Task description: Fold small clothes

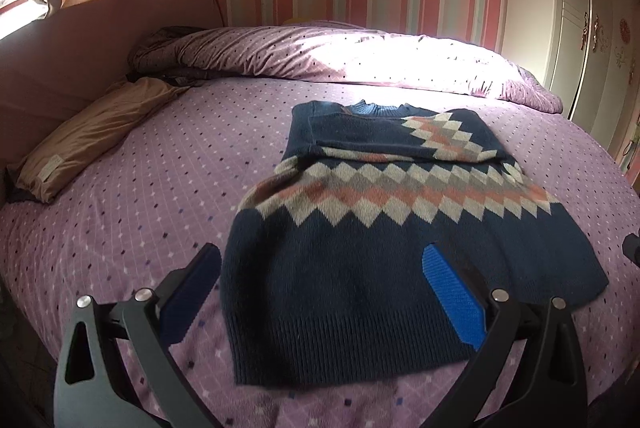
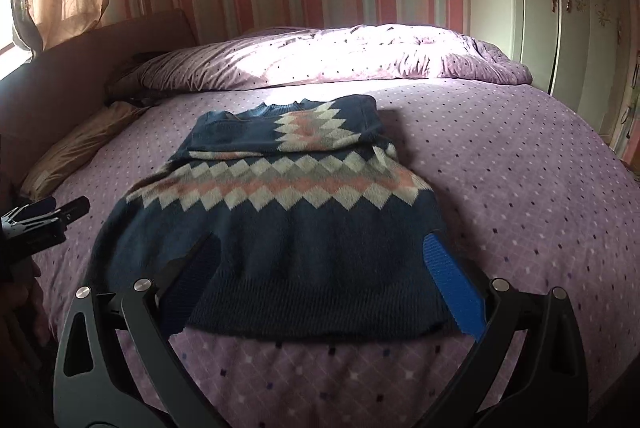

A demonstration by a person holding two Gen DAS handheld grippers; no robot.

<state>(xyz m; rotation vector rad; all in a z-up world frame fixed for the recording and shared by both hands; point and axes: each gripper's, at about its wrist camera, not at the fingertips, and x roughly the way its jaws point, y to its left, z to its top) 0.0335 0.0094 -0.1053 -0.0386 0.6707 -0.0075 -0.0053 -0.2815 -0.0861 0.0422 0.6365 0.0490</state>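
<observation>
Left wrist view: sweater [image 1: 400, 228] hem lies between spread fingers [image 1: 452, 292].

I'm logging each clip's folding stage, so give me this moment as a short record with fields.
garment: navy sweater with diamond band, flat on the bed
sleeves: both folded across the chest
hem: nearest the grippers, not yet folded
left gripper: open, at the hem's left part
right gripper: open, at the hem's right part
nearby: tan pillow, rumpled duvet
</observation>
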